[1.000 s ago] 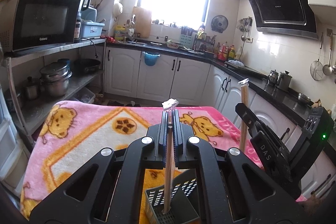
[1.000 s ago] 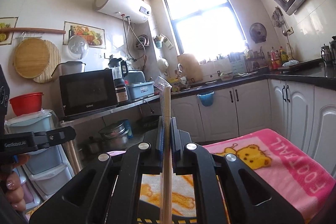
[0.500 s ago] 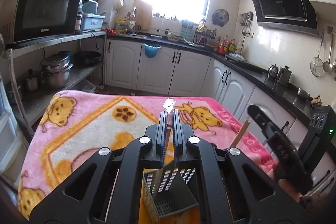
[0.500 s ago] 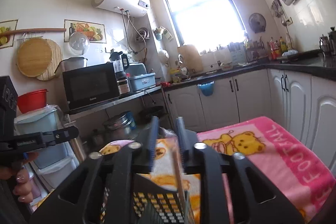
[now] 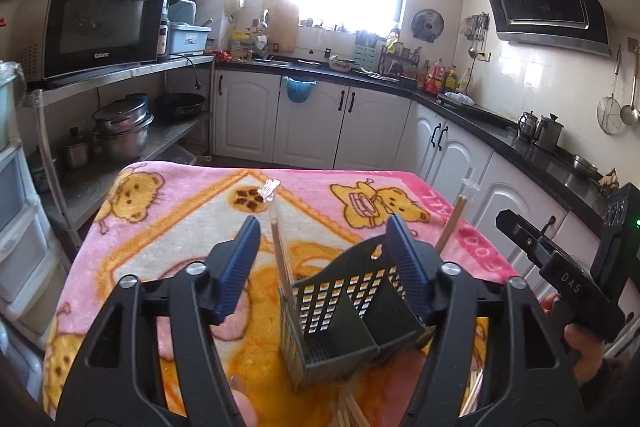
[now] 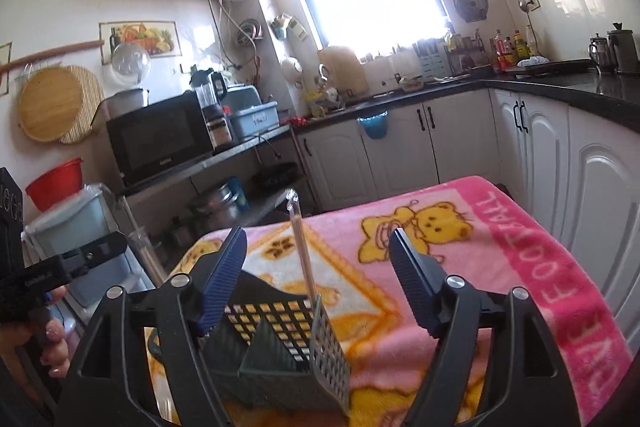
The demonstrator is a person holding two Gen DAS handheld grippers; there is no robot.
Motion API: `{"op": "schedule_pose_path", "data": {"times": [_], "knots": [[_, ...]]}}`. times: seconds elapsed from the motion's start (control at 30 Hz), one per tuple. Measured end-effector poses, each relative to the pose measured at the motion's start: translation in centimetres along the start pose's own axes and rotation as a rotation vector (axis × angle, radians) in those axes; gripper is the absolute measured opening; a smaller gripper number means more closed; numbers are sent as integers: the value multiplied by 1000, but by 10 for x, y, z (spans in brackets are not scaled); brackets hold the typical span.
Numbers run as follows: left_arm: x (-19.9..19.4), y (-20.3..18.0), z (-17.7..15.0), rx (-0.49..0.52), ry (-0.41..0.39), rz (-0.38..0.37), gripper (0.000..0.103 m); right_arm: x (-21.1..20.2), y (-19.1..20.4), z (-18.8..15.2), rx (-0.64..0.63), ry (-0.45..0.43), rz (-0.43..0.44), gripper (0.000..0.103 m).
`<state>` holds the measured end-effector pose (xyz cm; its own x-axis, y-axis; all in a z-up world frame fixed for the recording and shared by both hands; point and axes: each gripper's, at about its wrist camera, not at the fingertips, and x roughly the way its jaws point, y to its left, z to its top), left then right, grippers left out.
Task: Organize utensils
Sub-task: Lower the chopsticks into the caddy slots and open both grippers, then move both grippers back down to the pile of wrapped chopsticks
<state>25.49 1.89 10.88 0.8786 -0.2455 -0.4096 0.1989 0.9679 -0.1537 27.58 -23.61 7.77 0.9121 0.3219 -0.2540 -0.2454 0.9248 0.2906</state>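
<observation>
A dark green perforated utensil basket (image 5: 352, 315) stands on the pink bear blanket (image 5: 168, 211). It also shows in the right wrist view (image 6: 276, 339). One wrapped pair of chopsticks (image 5: 278, 239) leans in its left compartment, another (image 5: 454, 219) in its right side. My left gripper (image 5: 322, 259) is open above the basket. My right gripper (image 6: 316, 267) is open, with a wrapped chopstick pair (image 6: 302, 251) standing free between its fingers. The second pair (image 6: 150, 259) shows at the left. Loose chopsticks (image 5: 348, 415) lie below the basket.
The blanket (image 6: 520, 247) covers a small table. A metal shelf with a microwave (image 5: 100, 23) and pots (image 5: 120, 131) stands at the left. White cabinets and a dark counter (image 5: 500, 131) run behind and to the right.
Both grippers have opened and let go of their wrapped chopsticks, which now stand in the basket. Both grippers have tilted down and drawn back.
</observation>
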Motion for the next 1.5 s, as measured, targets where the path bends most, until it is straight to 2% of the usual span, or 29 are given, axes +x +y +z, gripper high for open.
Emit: {"op": "schedule_pose_path", "data": {"times": [0.27,0.57,0.77,0.93,1.23,1.5], "knots": [[-24,-1,-17,-12,-8,1,92,-17,6,-14,-51,71,-15,82],[-50,-2,-33,-10,-37,33,93,-37,23,-26,-111,116,-13,84],[-59,-6,-48,-5,-25,29,93,-52,21,-37,-84,146,-5,85],[-61,-8,-58,-4,-5,18,93,-63,13,-48,-92,191,-41,85],[-60,-13,-79,3,49,18,93,-82,-1,-64,-83,233,-63,85],[-57,-22,-96,35,97,21,93,-88,2,-78,-128,280,-68,86]]}}
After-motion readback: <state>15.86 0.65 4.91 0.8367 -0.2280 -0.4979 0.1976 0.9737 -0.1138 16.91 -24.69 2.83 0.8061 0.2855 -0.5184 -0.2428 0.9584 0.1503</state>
